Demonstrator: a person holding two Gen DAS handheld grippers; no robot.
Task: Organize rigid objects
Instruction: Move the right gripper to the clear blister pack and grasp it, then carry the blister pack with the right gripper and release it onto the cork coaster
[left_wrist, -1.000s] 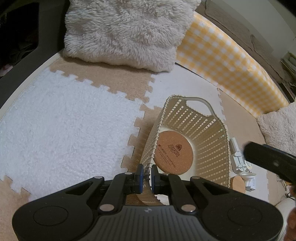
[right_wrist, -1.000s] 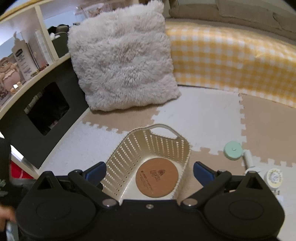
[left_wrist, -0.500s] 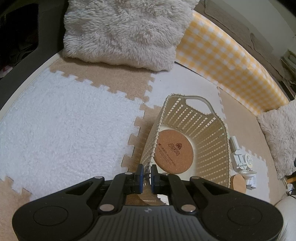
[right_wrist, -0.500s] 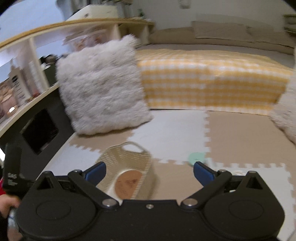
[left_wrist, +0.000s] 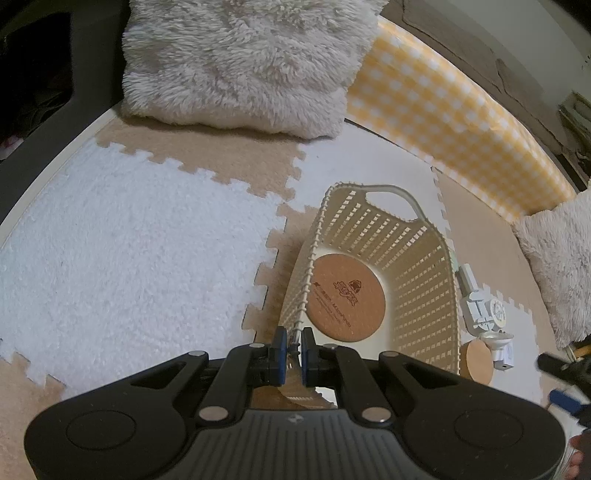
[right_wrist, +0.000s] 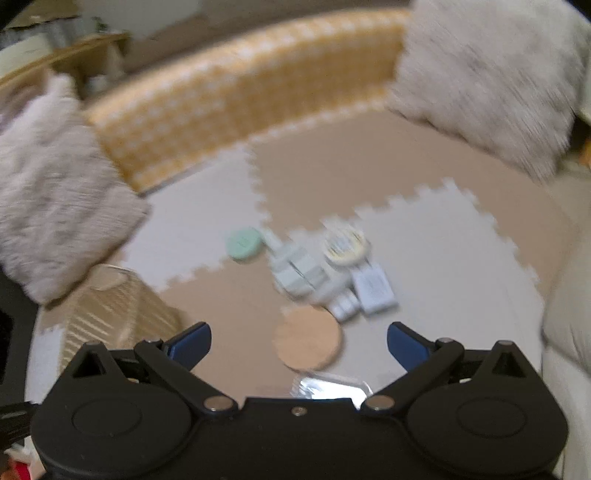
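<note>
A cream slatted basket (left_wrist: 413, 258) stands on the foam mat with one cork coaster (left_wrist: 345, 297) flat inside it. My left gripper (left_wrist: 293, 349) is shut on the basket's near rim. My right gripper (right_wrist: 299, 339) is open and empty, hovering over a second cork coaster (right_wrist: 308, 339) on the mat. Beyond that coaster lie white plug-like objects (right_wrist: 301, 273), a round yellow-rimmed item (right_wrist: 345, 245) and a mint green disc (right_wrist: 243, 243). The basket shows at the left of the right wrist view (right_wrist: 114, 306). The right wrist view is blurred.
A fluffy white cushion (left_wrist: 240, 62) and a yellow checked mattress edge (left_wrist: 454, 122) border the mat at the back. Another fluffy cushion (right_wrist: 491, 81) lies at the right. A shiny wrapper (right_wrist: 328, 386) lies just under my right gripper.
My right gripper has swung right, away from the basket, and now faces the loose objects on the mat. The left gripper and the basket have stayed still.
</note>
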